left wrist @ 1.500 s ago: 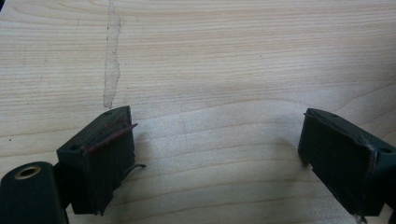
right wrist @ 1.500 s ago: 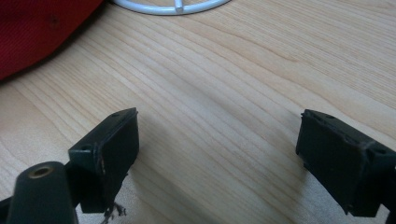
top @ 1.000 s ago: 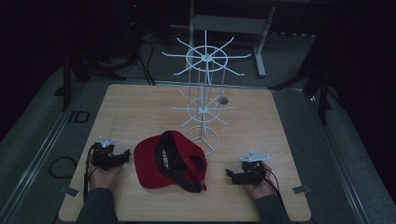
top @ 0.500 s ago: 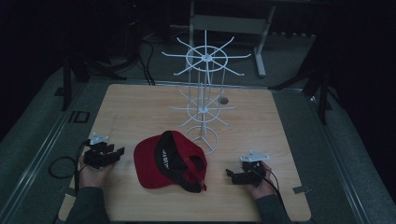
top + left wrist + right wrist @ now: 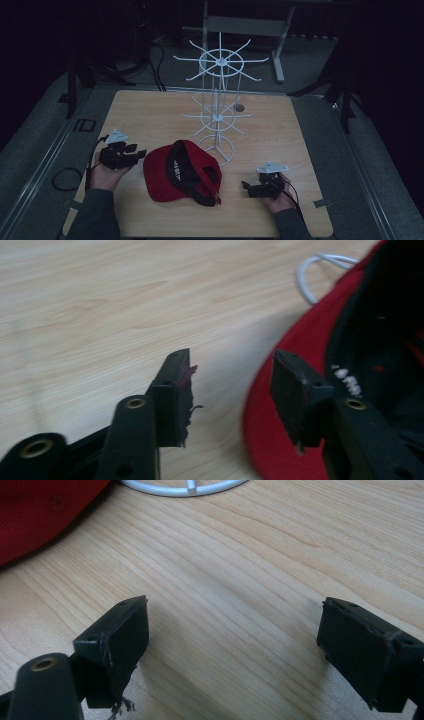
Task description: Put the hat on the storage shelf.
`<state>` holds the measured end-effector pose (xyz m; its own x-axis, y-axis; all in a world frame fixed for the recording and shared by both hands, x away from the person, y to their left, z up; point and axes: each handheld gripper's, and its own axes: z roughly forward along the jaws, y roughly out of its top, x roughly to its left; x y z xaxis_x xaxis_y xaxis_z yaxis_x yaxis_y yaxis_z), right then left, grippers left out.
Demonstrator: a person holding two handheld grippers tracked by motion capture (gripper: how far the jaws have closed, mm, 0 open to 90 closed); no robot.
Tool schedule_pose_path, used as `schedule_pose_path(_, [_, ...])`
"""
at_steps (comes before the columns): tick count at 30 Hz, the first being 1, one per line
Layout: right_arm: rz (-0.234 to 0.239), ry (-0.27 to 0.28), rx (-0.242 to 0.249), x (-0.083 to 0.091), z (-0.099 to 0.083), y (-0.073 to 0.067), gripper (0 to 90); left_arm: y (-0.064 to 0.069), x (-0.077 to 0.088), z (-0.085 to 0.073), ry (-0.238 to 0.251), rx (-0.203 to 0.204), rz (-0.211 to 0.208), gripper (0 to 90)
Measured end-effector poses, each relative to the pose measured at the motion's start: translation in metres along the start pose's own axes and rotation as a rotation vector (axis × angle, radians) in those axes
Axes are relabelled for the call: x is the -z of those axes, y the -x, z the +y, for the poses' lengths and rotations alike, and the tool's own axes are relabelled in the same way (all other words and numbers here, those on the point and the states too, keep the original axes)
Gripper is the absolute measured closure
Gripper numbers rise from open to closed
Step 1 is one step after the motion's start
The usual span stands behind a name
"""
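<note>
A red cap with a black lining lies upside down on the wooden table, in front of a white wire rack. My left gripper is open just left of the cap, jaws pointing at its brim. In the left gripper view the jaws stand apart beside the red brim, nothing between them. My right gripper rests open on the table to the right of the cap. In the right gripper view its jaws are wide apart over bare wood, with the cap at upper left.
The rack's round white base stands just behind the cap, and its ring shows at the top of the right gripper view. Wire arms spread out at two levels above. Dark floor and cables surround the table.
My left gripper has moved right, toward the cap's brim. The right gripper and the cap have stayed put.
</note>
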<state>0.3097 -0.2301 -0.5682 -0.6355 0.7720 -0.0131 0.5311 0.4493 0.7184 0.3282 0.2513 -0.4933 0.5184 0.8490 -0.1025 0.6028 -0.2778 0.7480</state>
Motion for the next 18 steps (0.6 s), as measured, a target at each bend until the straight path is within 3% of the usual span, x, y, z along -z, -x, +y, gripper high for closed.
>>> schedule_pose_path(7, [0.000, 0.000, 0.000, 0.000, 0.000, 0.000, 13.1, 0.015, -0.013, 0.018, -0.005, -0.058, -0.042, 47.9])
schedule_pose_path(14, [-0.001, 0.001, 0.002, 0.000, 0.000, 0.000, 13.1, 0.039, -0.030, 0.040, -0.017, -0.145, -0.094, 48.6])
schedule_pose_path(18, [-0.001, 0.001, 0.002, 0.000, 0.000, 0.000, 13.1, 0.049, -0.042, 0.047, -0.036, -0.177, -0.099, 50.0])
